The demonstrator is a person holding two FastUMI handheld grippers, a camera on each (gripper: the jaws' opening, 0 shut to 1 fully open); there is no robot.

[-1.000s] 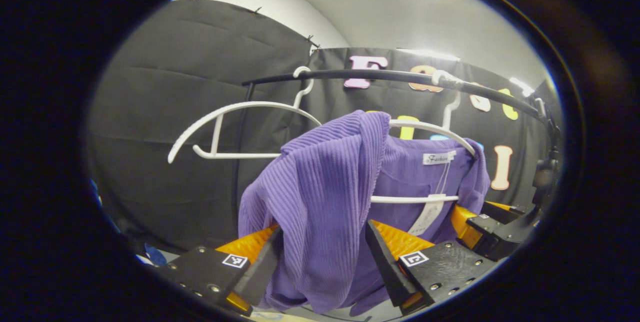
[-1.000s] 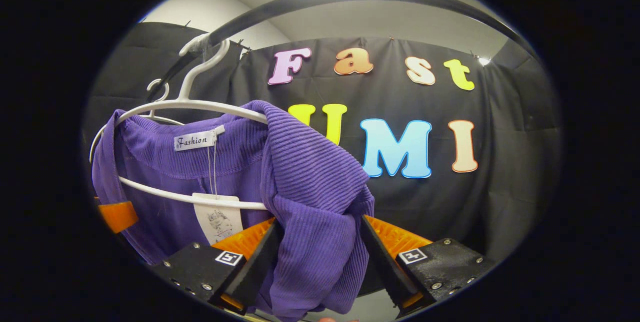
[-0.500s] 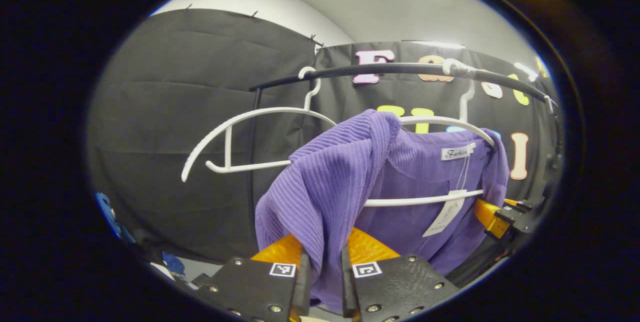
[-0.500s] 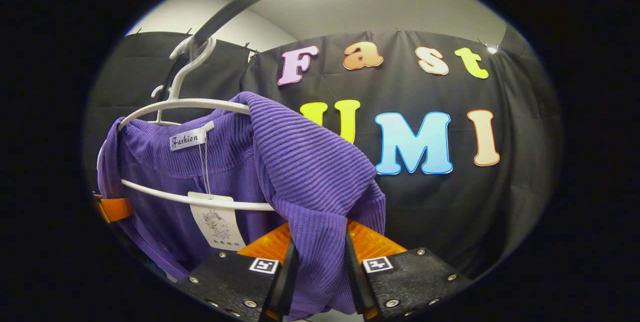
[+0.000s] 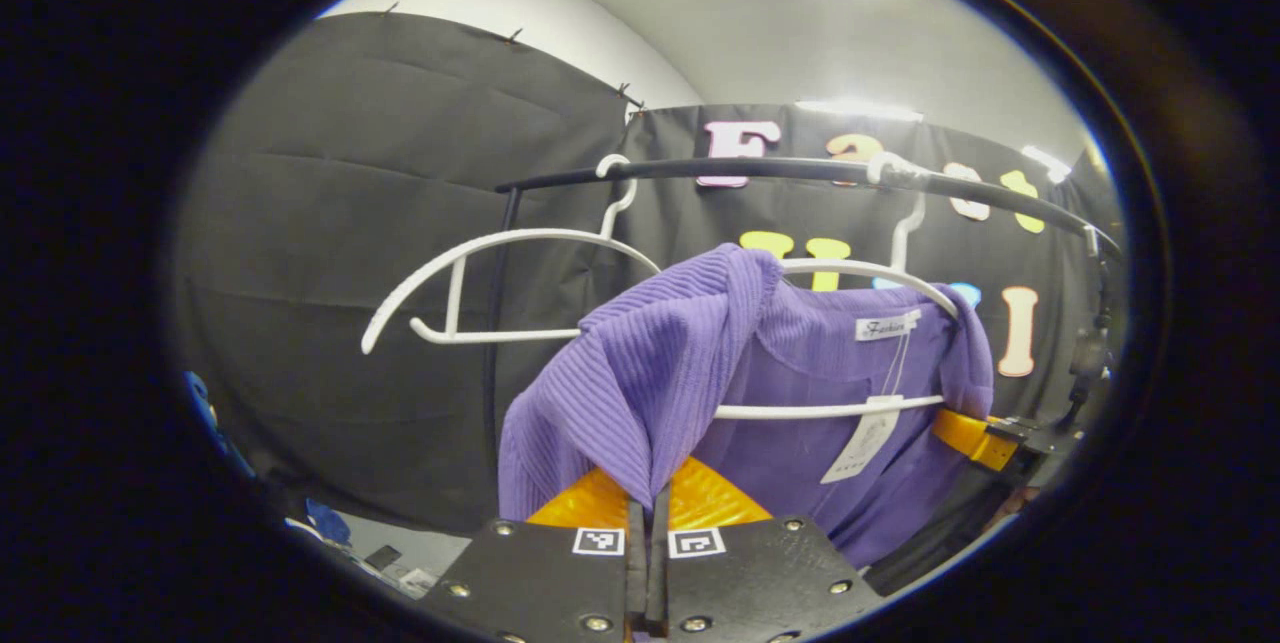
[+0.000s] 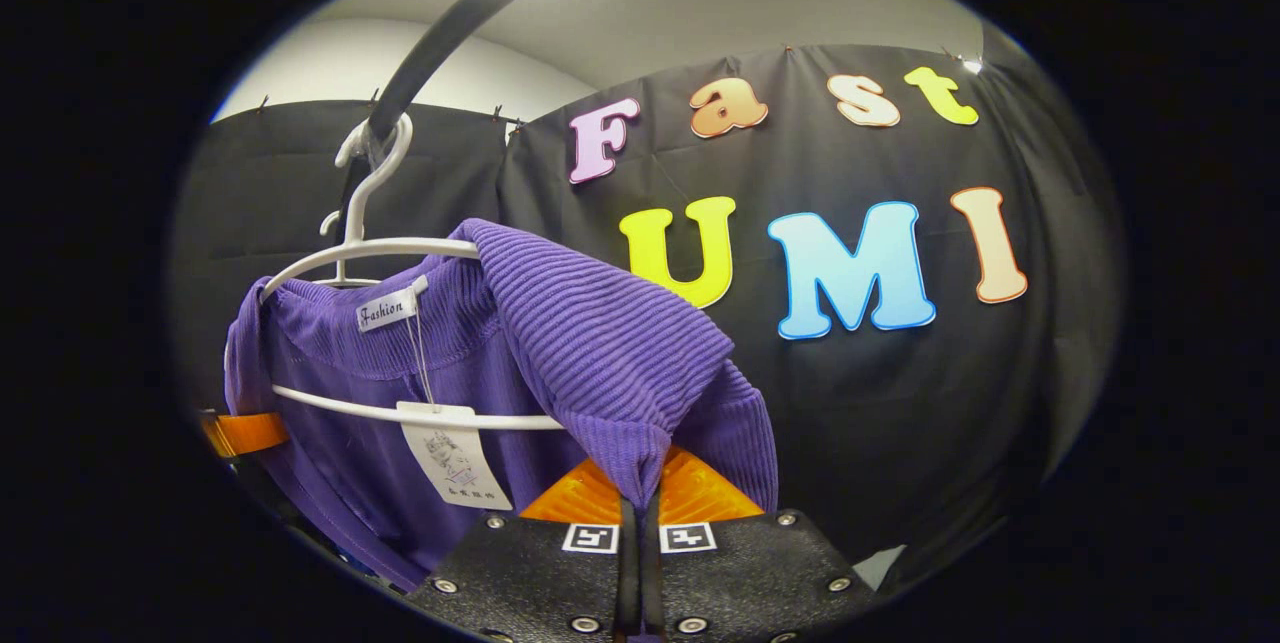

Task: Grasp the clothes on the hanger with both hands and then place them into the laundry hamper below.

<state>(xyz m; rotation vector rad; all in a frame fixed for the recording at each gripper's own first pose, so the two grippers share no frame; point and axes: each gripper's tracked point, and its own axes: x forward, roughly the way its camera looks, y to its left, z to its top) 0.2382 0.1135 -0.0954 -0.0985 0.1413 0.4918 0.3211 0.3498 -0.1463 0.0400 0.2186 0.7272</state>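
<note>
In the left gripper view we see our left gripper (image 5: 648, 498) pinched tight on a fold of the purple top (image 5: 650, 373), both fingers pressed together with only a thin strip of ribbed cloth between them, at the garment's near shoulder. In the right gripper view our right gripper (image 6: 640, 493) is clamped the same way on the other shoulder of the top (image 6: 590, 343), its fingers meeting on a drooping fold of the knit. From those two pinches the cloth rises over the ends of a white hanger (image 6: 400, 248), and the top hangs on it, collar open toward us, with a small label (image 6: 388, 309) sewn at the neck and a paper tag (image 6: 455, 455) dangling on a string across the hanger's lower bar. The hanger's hook is caught over a black rail (image 6: 450, 23) that runs overhead. In the left gripper view a second, bare hanger (image 5: 480, 283) hangs on the same rail (image 5: 780, 168), beside the top and apart from it, and farther off, past the far shoulder, part of the right gripper (image 5: 975, 438) shows against the cloth. Likewise a finger of the left gripper (image 6: 240, 433) peeks in at the edge of the right gripper view, touching the top's far side. Behind everything hangs the black booth wall (image 5: 350, 173).
</note>
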